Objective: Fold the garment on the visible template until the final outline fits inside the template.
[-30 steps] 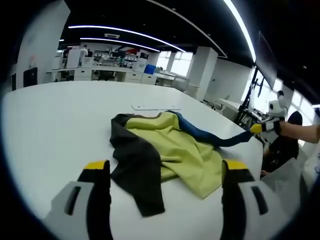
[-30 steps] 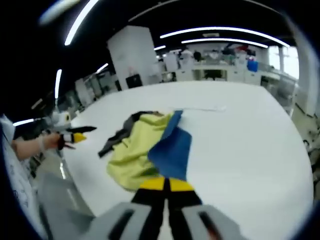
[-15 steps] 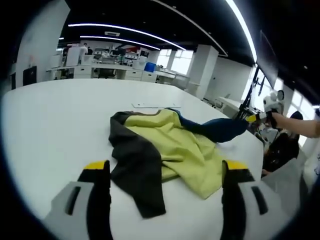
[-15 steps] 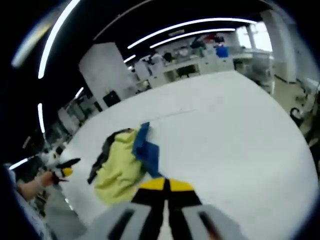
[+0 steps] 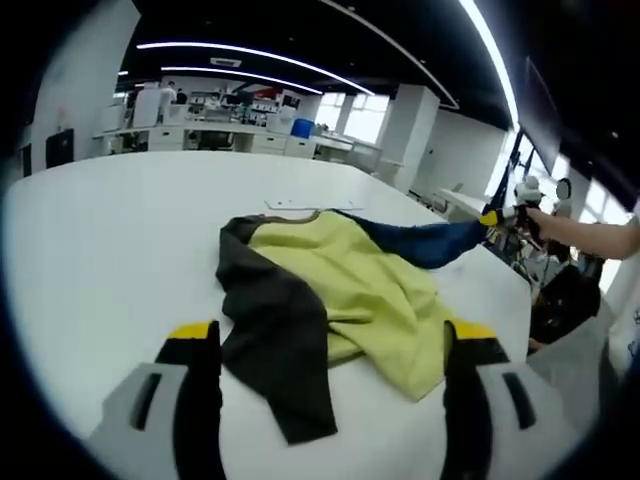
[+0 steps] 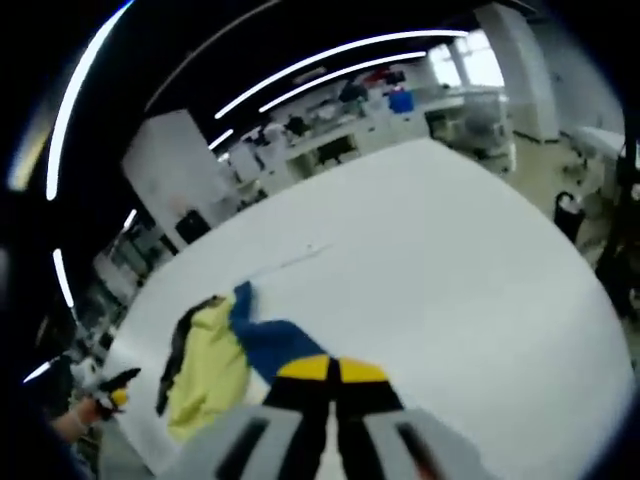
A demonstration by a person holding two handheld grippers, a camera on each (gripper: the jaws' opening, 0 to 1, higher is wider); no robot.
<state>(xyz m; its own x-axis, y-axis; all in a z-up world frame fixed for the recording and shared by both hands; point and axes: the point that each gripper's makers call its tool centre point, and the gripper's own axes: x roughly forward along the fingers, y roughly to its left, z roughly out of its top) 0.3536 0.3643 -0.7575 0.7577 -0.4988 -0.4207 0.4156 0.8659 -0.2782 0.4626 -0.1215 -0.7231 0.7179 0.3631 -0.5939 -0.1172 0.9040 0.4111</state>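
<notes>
1. The blue sleeve (image 5: pixel 425 243) is pinched in the closed right tongs (image 6: pixel 331 372) and drawn outward, apparently to spread the garment (image 5: pixel 330 300).
2. The left tongs (image 5: pixel 325 345) are held wide, empty, before the crumpled garment.
3. The garment lies on a white counter (image 5: pixel 110 230); a pale template outline (image 5: pixel 290 205) is seen behind it, in an open office.

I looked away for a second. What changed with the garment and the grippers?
The right gripper, shut on the blue sleeve, has drawn it up and outward, stretching it taut. The left gripper stayed open and hovering, and the yellow and dark body of the garment stayed on the table.
</notes>
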